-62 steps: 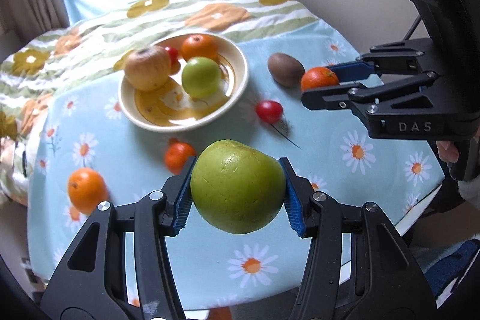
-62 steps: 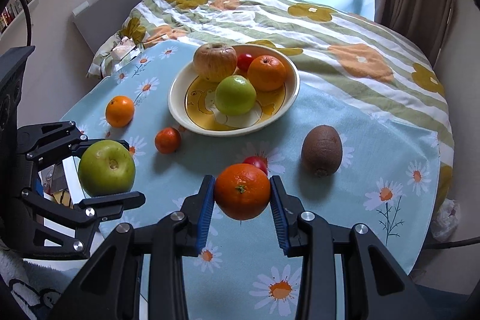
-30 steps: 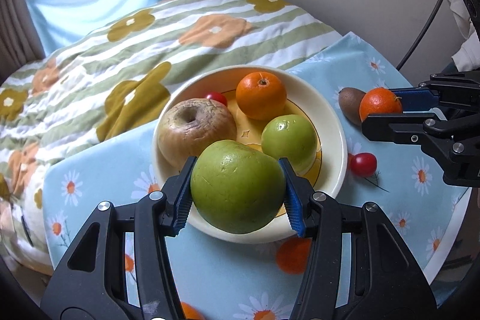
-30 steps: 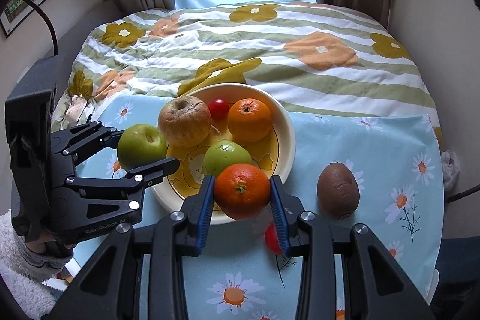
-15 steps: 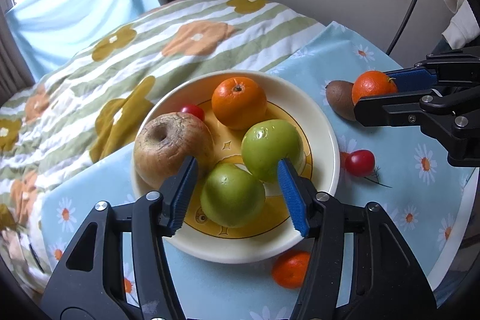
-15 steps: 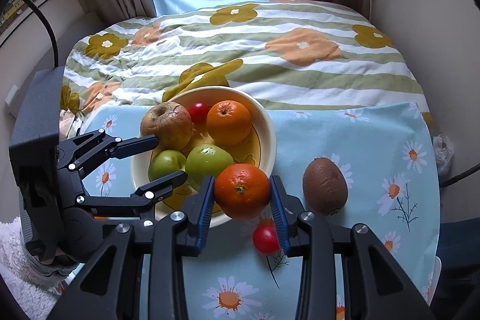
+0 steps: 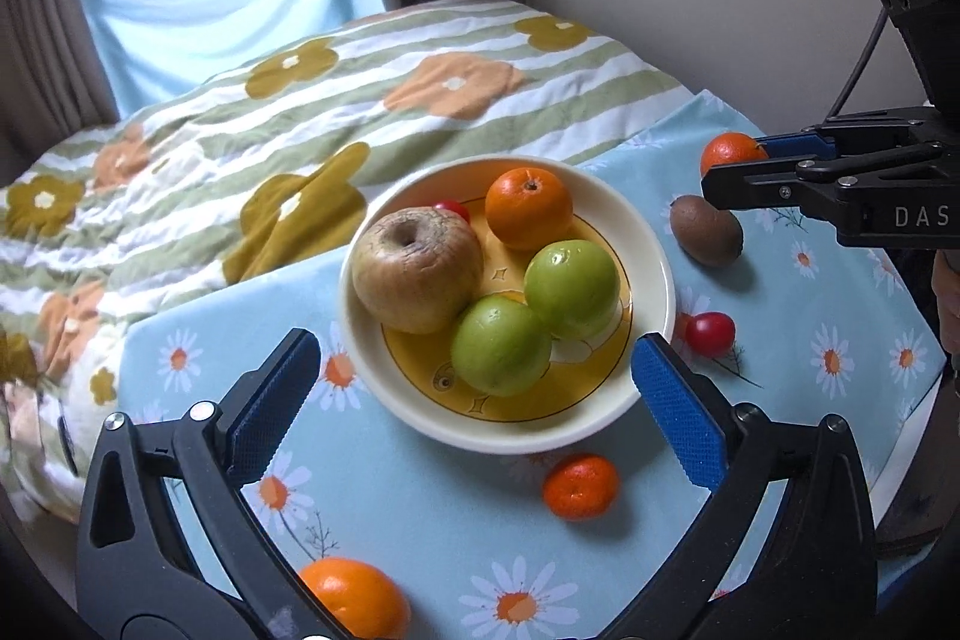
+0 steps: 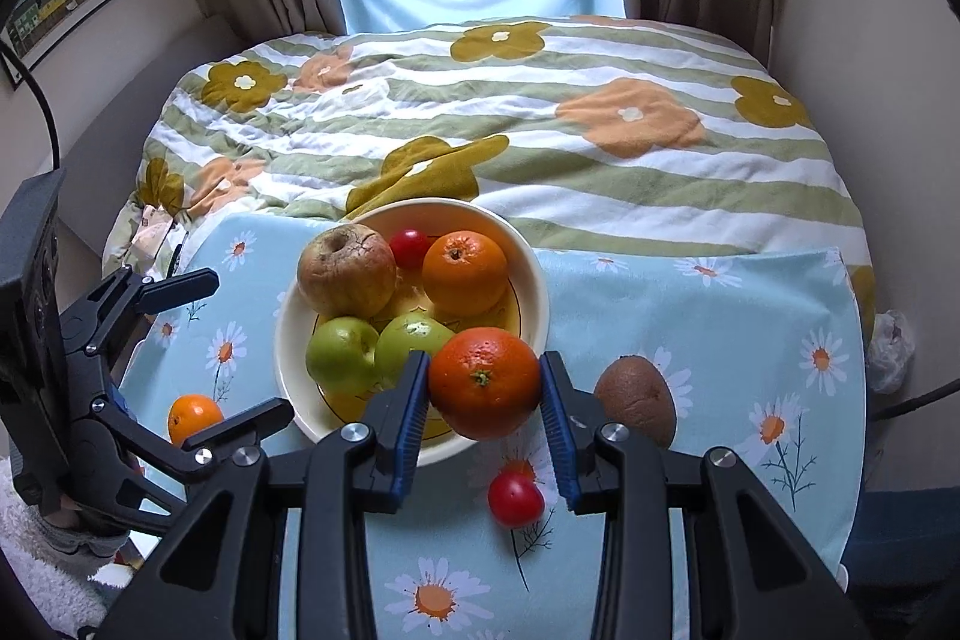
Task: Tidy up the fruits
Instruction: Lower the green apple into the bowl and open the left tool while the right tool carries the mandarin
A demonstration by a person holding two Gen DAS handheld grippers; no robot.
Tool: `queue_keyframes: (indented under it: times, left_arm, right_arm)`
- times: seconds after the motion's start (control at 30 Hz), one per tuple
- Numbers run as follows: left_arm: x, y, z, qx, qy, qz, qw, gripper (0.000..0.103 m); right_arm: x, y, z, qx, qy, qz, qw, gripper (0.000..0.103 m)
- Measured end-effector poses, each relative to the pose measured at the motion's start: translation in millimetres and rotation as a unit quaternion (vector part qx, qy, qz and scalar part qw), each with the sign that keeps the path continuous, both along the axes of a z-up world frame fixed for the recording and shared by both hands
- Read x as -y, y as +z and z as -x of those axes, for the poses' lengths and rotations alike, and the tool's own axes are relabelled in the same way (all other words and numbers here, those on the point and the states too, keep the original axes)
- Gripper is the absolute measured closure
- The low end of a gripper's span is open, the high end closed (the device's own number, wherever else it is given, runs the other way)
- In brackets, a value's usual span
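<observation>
Right gripper next: carry the round orange over the bowl.

Your right gripper [image 8: 485, 388] clamps the glossy round orange [image 8: 483, 381] just at the near rim of the cream ceramic bowl [image 8: 537, 280], ahead and left. Your left gripper [image 7: 474, 382] has just opened wide, empty; its green apple [image 7: 501, 345] now lies in the bowl, released a second ago.

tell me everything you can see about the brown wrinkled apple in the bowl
The apple is the biggest fruit in the bowl, dull tan-brown with shrivelled, creased skin and a dark stem hollow facing up and slightly tilted. It looks old and soft rather than glossy. It sits at the bowl's left side, resting against the near green apple, with a small red fruit tucked behind it and an orange close beside. No gripper touches it.
</observation>
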State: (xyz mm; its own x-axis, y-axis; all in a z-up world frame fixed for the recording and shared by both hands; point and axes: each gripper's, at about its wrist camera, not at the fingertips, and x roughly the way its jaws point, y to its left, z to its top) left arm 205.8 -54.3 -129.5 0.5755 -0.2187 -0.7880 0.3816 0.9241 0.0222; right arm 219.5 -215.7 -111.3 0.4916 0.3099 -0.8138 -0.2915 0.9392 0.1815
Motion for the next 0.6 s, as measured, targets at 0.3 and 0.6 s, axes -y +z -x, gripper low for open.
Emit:
queue_keyframes:
  times: [0.3, 0.6]
  left_arm:
    - [-32, 3, 20, -0.009, 0.069, 0.001, 0.9976, 0.000]
    - [-51, -15, 34, -0.031, 0.115, 0.002, 0.9929, 0.000]
  right_arm:
    - [-13, -12, -29, -0.011, 0.039, -0.015, 0.999, 0.069]
    - [-21, -43, -56, -0.035, 0.051, -0.013, 0.998, 0.069]
